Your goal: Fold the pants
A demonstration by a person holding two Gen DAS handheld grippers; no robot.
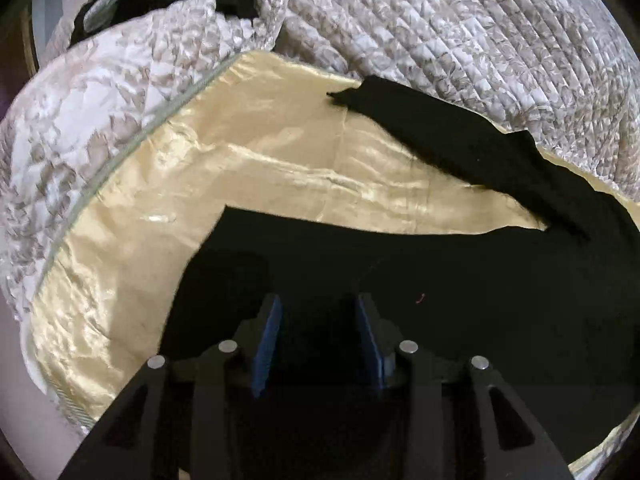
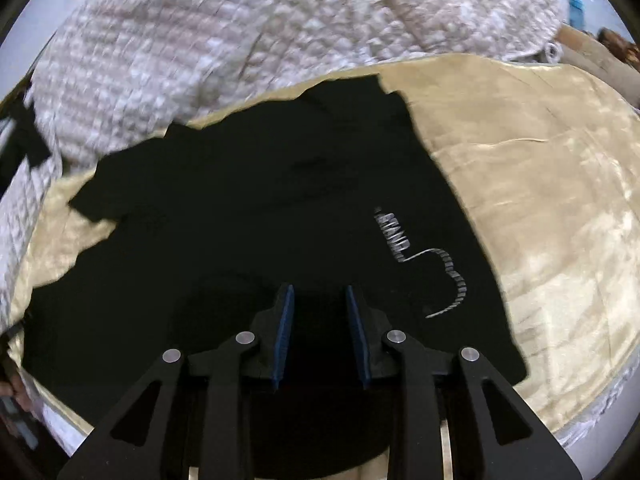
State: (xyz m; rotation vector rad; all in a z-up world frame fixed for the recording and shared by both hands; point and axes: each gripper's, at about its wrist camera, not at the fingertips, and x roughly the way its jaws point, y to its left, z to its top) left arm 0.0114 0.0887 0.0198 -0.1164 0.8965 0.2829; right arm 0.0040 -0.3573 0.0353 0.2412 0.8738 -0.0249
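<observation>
Black pants [image 2: 260, 208] lie spread on the gold satin sheet [image 2: 540, 200] for folding; left claw [image 1: 319, 320] and right claw [image 2: 320, 312] hover above them, jaws apart, empty.

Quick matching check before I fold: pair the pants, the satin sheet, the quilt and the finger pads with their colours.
Things:
1. pants
2. satin sheet
3. quilt
4. pads on the fingers

Colours:
A. blue
B. white with a grey-brown pattern
C. black
D. pale gold

Pairs: 1-C, 2-D, 3-B, 4-A
</observation>
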